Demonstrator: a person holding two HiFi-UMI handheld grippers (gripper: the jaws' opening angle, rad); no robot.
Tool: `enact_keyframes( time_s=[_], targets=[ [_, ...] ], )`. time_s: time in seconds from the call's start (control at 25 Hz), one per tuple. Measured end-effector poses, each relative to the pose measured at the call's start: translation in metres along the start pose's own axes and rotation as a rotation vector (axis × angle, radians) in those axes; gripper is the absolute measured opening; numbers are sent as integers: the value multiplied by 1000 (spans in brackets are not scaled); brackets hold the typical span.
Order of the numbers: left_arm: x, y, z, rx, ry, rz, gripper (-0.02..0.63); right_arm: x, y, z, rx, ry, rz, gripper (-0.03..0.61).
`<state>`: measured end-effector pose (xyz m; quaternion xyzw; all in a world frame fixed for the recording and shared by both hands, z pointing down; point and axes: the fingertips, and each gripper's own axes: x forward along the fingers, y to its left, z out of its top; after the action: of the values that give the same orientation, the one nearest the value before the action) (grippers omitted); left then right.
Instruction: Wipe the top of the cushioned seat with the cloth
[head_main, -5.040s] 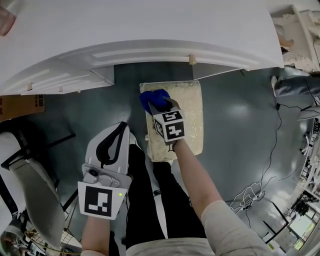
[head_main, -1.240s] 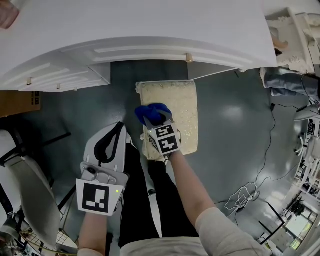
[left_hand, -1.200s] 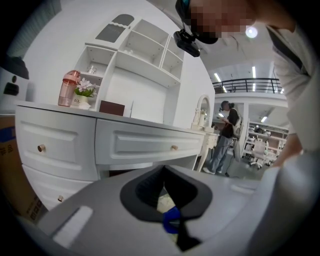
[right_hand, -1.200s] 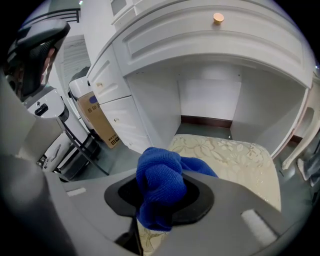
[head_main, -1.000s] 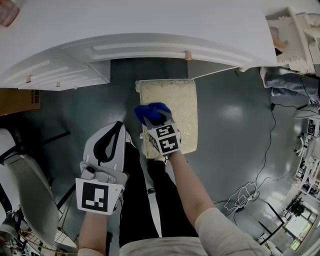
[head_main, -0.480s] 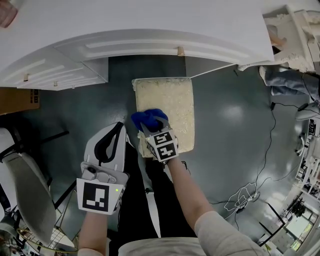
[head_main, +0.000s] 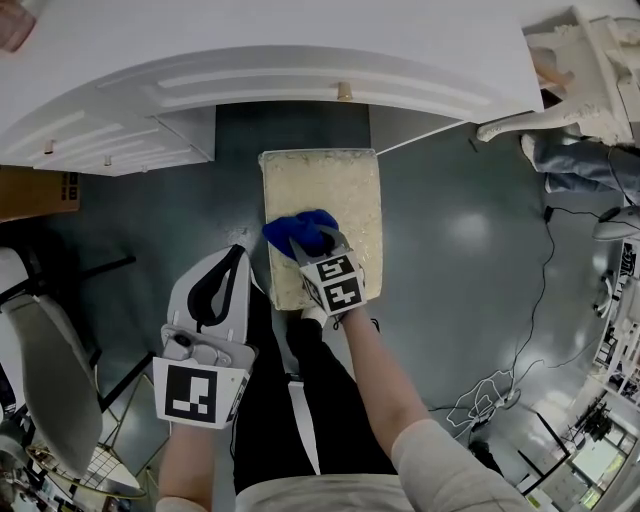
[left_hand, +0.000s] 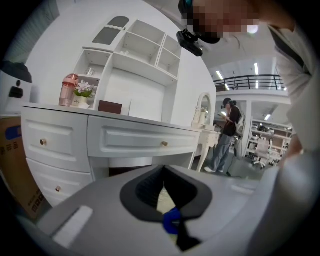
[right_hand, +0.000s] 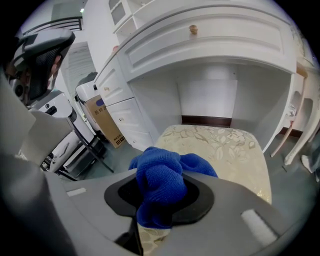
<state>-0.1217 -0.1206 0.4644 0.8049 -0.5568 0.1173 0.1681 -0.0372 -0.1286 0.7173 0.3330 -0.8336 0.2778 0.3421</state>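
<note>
Seat (head_main: 345, 185) beneath outstretched claw (head_main: 312, 242) clamping cloth (head_main: 292, 228)

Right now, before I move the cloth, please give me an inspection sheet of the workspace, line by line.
Surface: cushioned seat top, cream floral fabric, no stains that I can make out.
Job's things: blue cloth bunched on the seat's left half.
Clutter: nothing seen on the seat.
Tools: right tool shut on the cloth; left tool shut, empty, held away from the seat.
Cables: black cable and white cable lie on the floor at right.
Surroundings: white dressing table beyond the seat; cardboard box at left.
</note>
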Motion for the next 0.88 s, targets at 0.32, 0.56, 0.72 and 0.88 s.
enact_keyframes(
  time_s=[0.32, 0.56, 0.72, 0.88],
  targets=[
    [8, -26, 8, 9, -41, 21, 0, -28, -53, -19, 33, 2, -33, 127],
    [15, -41, 10, 6, -39, 30, 0, -49, -92, -33, 71, 6, -62, 127],
    [16, -50, 13, 13, -34, 43, 0, -59, -111, -37, 79, -3, -70, 129],
    [14, -55, 13, 13, -27, 57, 0, -64, -120, -41, 79, 3, -69, 129]
  ],
)
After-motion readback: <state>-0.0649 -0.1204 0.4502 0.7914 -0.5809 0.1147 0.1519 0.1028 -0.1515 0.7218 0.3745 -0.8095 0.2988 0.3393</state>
